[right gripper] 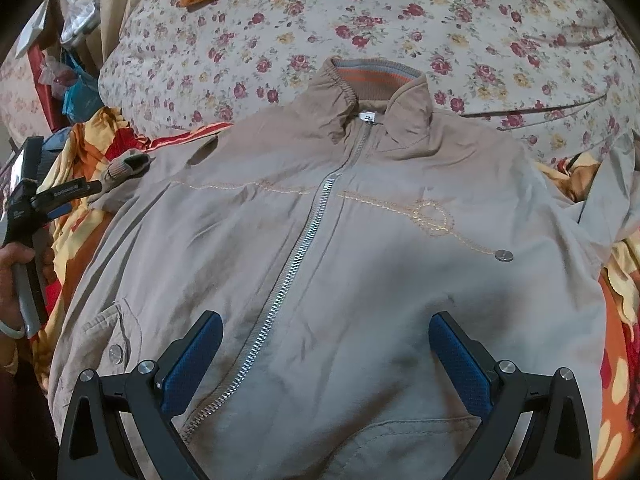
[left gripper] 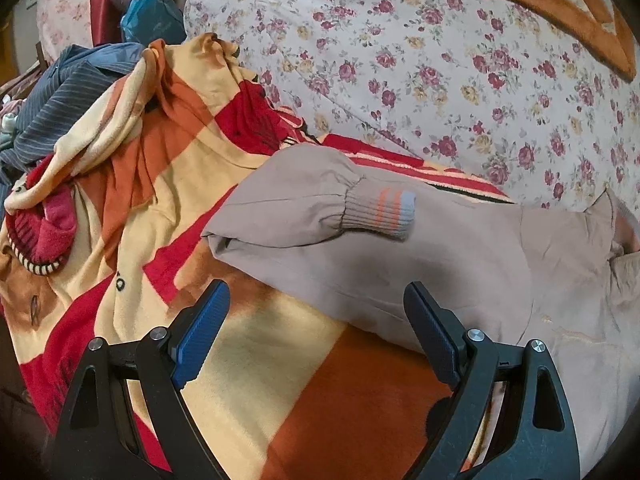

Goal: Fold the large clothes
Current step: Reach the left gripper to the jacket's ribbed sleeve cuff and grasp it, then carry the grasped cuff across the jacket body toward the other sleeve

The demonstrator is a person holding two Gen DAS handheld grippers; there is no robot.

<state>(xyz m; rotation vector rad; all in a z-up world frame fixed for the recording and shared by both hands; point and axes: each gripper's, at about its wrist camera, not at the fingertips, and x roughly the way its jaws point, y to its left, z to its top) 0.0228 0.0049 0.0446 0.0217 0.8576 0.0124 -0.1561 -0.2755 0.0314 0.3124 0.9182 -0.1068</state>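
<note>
Beige cotton, thin and soft by the look of it, makes up the jacket point(right gripper: 320, 248) we are folding; it is lying front up on the striped blanket point(left gripper: 248, 360), zipped to the neck, with its collar point(right gripper: 372, 84) pointing toward the flowered bedding point(right gripper: 440, 12). We are holding the right gripper point(right gripper: 325, 354) just above the jacket's lower front, jaws spread wide and grasping nothing. We are keeping the left gripper point(left gripper: 316, 326) beside the jacket's folded-in sleeve point(left gripper: 304, 200), also released, with its ribbed cuff point(left gripper: 384, 210) resting on the jacket's body. We are judging the cloth light and limp, so it will sag and crease rather than hold a shape, and a single pinch will drag only one layer. The zipper point(right gripper: 296, 264) is giving the middle a stiffer line. We are thinking the far shoulder seam and the hem are the firmest places to pinch, and the cuff too, being thick.
</note>
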